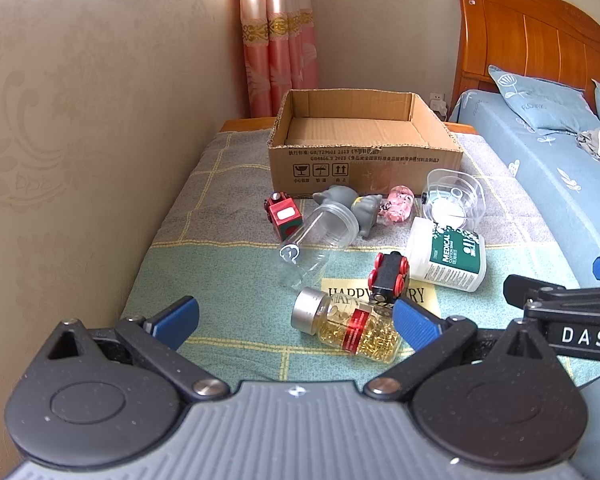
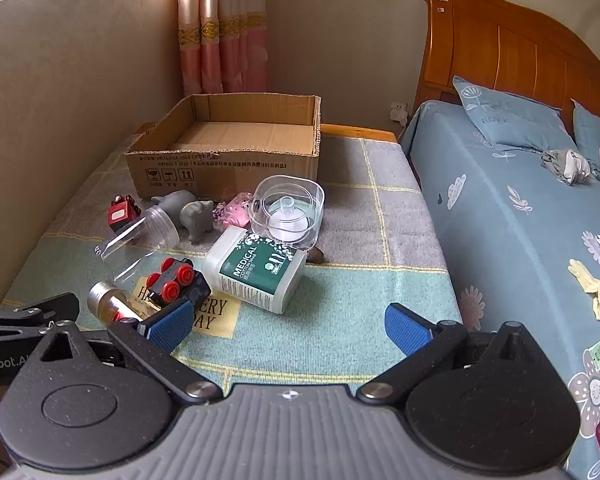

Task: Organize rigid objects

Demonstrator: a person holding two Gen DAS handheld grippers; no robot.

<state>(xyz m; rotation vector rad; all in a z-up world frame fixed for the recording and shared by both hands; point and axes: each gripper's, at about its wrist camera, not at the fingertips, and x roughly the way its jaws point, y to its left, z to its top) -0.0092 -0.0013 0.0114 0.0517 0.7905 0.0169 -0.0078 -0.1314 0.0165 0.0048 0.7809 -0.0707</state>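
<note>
An open cardboard box [image 1: 364, 140] [image 2: 228, 148] stands at the far end of a blanket-covered surface. In front of it lie a red toy block [image 1: 284, 214], a clear empty jar [image 1: 316, 240] [image 2: 140, 240], two grey elephant figures [image 1: 352, 204] [image 2: 196, 218], a pink charm [image 1: 400, 204], a clear square container [image 1: 452, 200] [image 2: 288, 212], a white cotton-swab box [image 1: 448, 256] [image 2: 256, 272], a black toy car with red wheels [image 1: 388, 274] [image 2: 176, 284] and a pill bottle with a silver cap [image 1: 348, 326]. My left gripper [image 1: 296, 322] is open, just short of the bottle. My right gripper [image 2: 288, 326] is open over bare blanket.
A wall runs along the left side. A bed with blue sheets [image 2: 520, 220] and a wooden headboard [image 1: 532, 36] lies on the right, with small items [image 2: 596, 288] on it. Pink curtains [image 1: 276, 40] hang behind the box.
</note>
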